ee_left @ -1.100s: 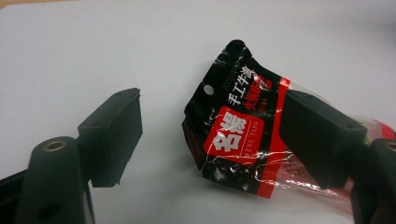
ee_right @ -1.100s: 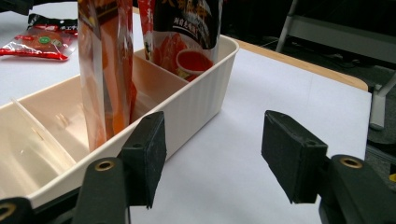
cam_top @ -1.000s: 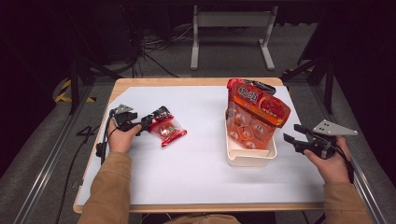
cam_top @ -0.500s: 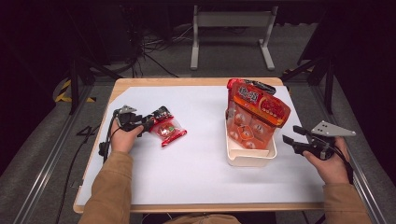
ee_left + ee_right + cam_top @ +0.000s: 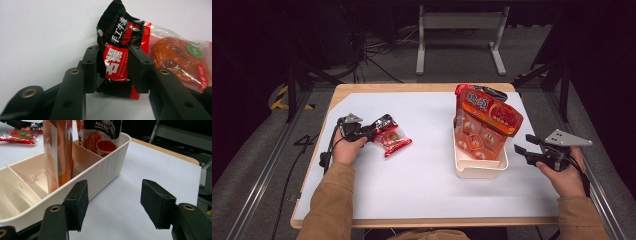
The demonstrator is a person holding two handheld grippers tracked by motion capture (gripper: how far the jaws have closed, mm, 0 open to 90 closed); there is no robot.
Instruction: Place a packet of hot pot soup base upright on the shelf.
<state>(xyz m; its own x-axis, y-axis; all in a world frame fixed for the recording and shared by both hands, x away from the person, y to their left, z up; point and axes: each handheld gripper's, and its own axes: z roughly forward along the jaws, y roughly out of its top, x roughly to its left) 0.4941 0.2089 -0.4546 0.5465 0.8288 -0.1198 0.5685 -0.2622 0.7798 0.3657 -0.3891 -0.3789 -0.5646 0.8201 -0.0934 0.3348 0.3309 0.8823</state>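
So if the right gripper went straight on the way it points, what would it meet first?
Probably the cream bin: the right gripper points left at its near wall. In the right gripper view, though, the open fingers aim partly past that wall, so it might only graze it.

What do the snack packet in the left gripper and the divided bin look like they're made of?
Snack packet: thin plastic film, glossy, judging by the crinkles, the glare and a clear window over the orange food. The left gripper has just been closing on its black end.
Bin: apparently rigid moulded plastic, cream, semi-matte, with ribbed outer walls and thin dividers.
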